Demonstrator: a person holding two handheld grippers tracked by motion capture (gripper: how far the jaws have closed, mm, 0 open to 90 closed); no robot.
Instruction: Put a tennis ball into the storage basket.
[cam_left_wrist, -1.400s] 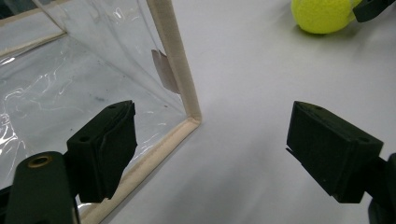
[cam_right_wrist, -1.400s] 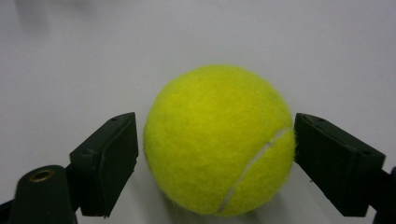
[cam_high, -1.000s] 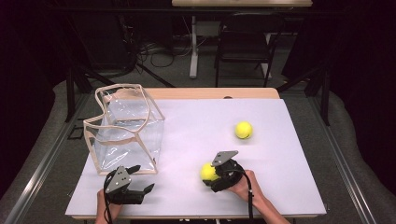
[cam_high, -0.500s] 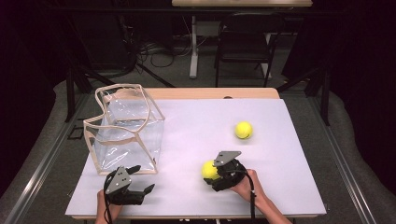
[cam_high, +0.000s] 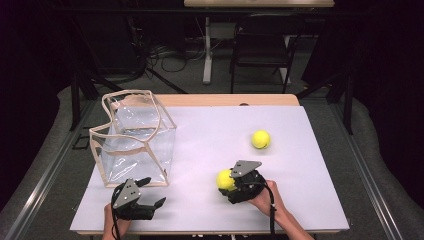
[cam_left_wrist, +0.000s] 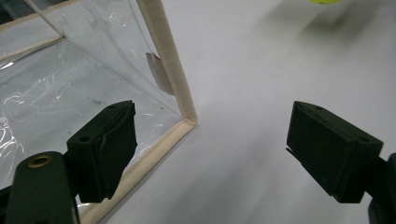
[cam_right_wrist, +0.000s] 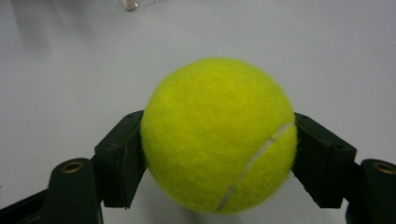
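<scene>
— Where is the ball you are working on?

— The tennis ball (cam_right_wrist: 218, 135) sits clamped between the two black jaws of my right gripper (cam_high: 234, 184), one jaw pressing each side of it. In the high view it is toward the near edge of the white table (cam_high: 210, 140), a little right of the middle, with my right hand (cam_high: 264, 197) behind the gripper.

— Any other ball?

— A second tennis ball (cam_high: 260, 139) lies farther back and slightly to the right, well apart from the held one and touching nothing.

— And your left side?

— My left gripper (cam_high: 149, 199) rests near the front left of the table, its jaws spread wide with nothing between them. In the left gripper view, bare tabletop shows in the gap.

— What lies beside it?

— A clear plastic bag (cam_high: 134, 142) with beige trim stands upright on the left side of the table, mouth open at the top. Its near lower corner (cam_left_wrist: 187, 122) is just beyond my left jaws, close to the left one; I cannot tell whether they touch.
</scene>
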